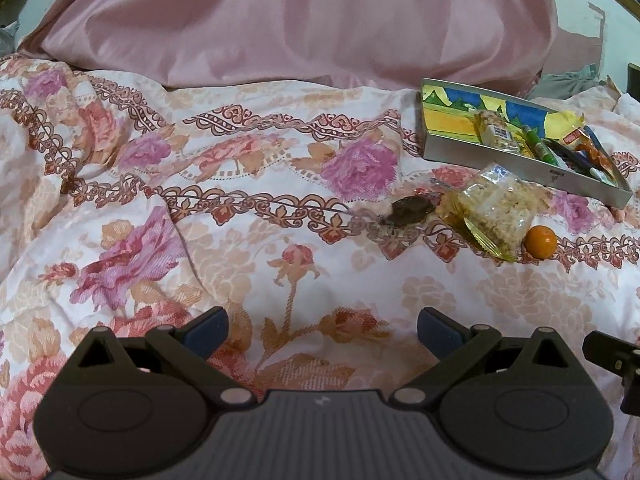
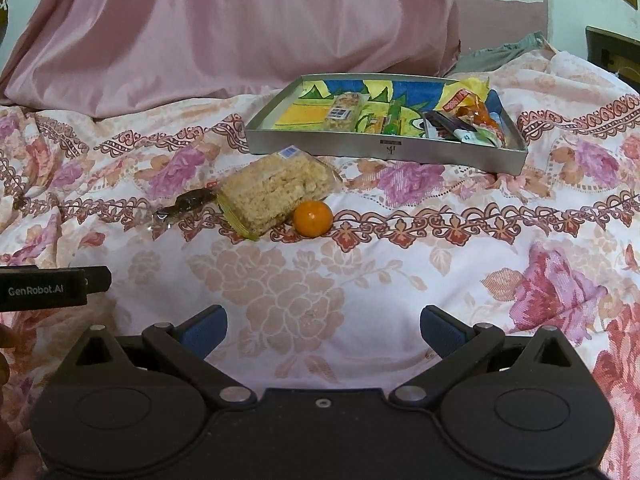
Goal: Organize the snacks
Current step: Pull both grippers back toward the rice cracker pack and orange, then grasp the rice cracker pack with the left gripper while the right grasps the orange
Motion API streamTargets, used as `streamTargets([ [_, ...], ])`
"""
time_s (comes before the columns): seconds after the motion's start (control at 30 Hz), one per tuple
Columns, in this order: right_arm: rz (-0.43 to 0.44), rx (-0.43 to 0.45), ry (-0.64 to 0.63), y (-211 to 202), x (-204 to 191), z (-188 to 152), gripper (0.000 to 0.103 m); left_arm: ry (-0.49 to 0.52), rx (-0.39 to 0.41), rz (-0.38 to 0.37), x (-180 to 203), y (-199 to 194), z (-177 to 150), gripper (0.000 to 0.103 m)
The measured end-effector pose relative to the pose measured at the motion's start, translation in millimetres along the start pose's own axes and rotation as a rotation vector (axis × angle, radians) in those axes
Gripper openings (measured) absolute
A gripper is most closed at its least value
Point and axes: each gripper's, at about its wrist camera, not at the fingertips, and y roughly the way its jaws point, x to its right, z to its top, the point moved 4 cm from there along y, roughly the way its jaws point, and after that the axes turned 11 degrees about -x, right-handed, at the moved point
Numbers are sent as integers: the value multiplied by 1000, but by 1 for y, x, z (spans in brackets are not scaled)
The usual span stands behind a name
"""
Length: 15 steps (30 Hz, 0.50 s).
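Floral cotton bedspread (image 2: 360, 280) covers the whole work surface, soft and wrinkled. Metal tray (image 2: 384, 148) sits at 12 o'clock in the right wrist view, 1–2 o'clock in the left wrist view, already holding several wrapped snacks. Three snacks are not in it yet: puffed-rice bar (image 2: 276, 192) in clear wrap, orange ball (image 2: 313, 218) touching its right corner, dark wrapped candy (image 2: 188, 202) just at its left. All three lie just in front of the tray's near wall, at about 11 o'clock from the right gripper (image 2: 323, 330).

Right gripper: fingers spread wide, nothing between them. Left gripper (image 1: 322, 330): same, spread and empty, with the loose snacks at its 1 o'clock.

Step in hand, judged: pick the next loose snack and move it to the tray. The right gripper is better lined up. The orange ball looks likely to roll on the soft cloth, so close around its widest part, not from the top. The rice bar is crumbly under thin film; pinch across the short side, lightly. The candy is low and flat, so press into the cloth to get under it.

Room: open bedspread between grippers and snacks, nothing in the way. Lift over the tray's near wall before releasing. Free tray floor is at its left half. Pink pillow (image 2: 240, 32) stands right behind the tray, so don't overshoot. The left gripper's body shows at 9 o'clock of the right view, near; keep apart.
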Motion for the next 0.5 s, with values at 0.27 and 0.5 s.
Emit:
streamTargets([
  [0.27, 20, -2, -64, 7, -3, 10, 102, 77, 29, 21, 10, 4, 15, 102],
  [0.5, 27, 14, -126, 18, -1, 25, 102, 184, 51, 5, 35, 16, 34, 102],
])
